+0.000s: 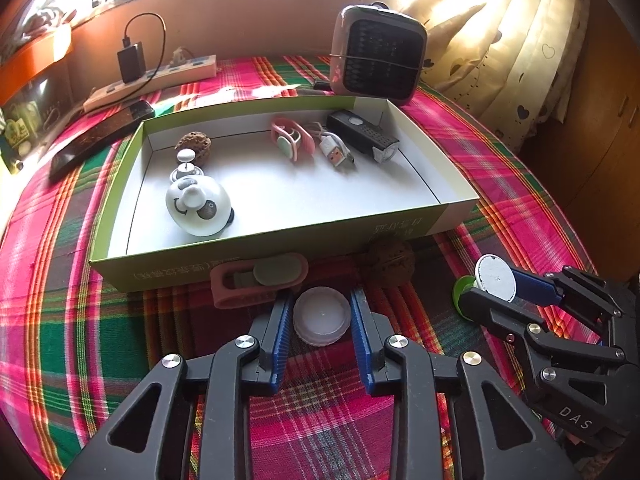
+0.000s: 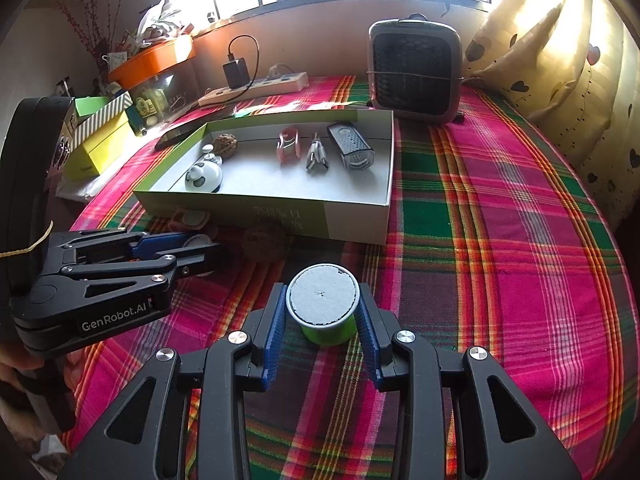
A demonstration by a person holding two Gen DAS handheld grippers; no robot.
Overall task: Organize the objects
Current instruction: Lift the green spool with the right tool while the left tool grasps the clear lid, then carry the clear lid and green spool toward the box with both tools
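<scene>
Left gripper (image 1: 322,312): blue ribbed pads sit either side of a translucent white round plastic lid (image 1: 321,321) lying on the cloth; the pads look to touch its rim, so the tongs are narrow and closed on it. Also seen from the right wrist view (image 2: 208,254).
Right gripper (image 2: 322,312): tongs narrow, clamped on a lime-green spool with a flat white round top (image 2: 323,305); pads press both sides of it. In the left wrist view the spool (image 1: 494,283) shows tilted, white face toward the camera.
Surface: pink, green and orange plaid cloth (image 2: 500,280) covering the table.
Just beyond the left gripper: a pink silicone strap holder with a pale oval insert (image 1: 260,280) lying against the outer front wall of the box; beside it, right, a brown wrinkled walnut (image 1: 390,262) in shadow, close to the same wall.
Box: shallow green-sided cardboard tray with white interior (image 1: 276,248).
Box, left part: white dome-shaped panda bell (image 1: 199,206); behind it a small white push-button bell (image 1: 185,166); a second brown walnut (image 1: 193,143) near the back wall.
Box, right part: a pink strap with a pale disc (image 1: 290,143), a white USB cable bundle (image 1: 334,150), a black rectangular bike light (image 1: 362,136), side by side.
Behind box: grey desk fan with dark grille (image 1: 378,56); white power strip with a black charger plugged in (image 1: 156,76); black slim phone-like slab (image 1: 100,138).
Far edge: cream curtain with heart print (image 1: 516,40).
</scene>
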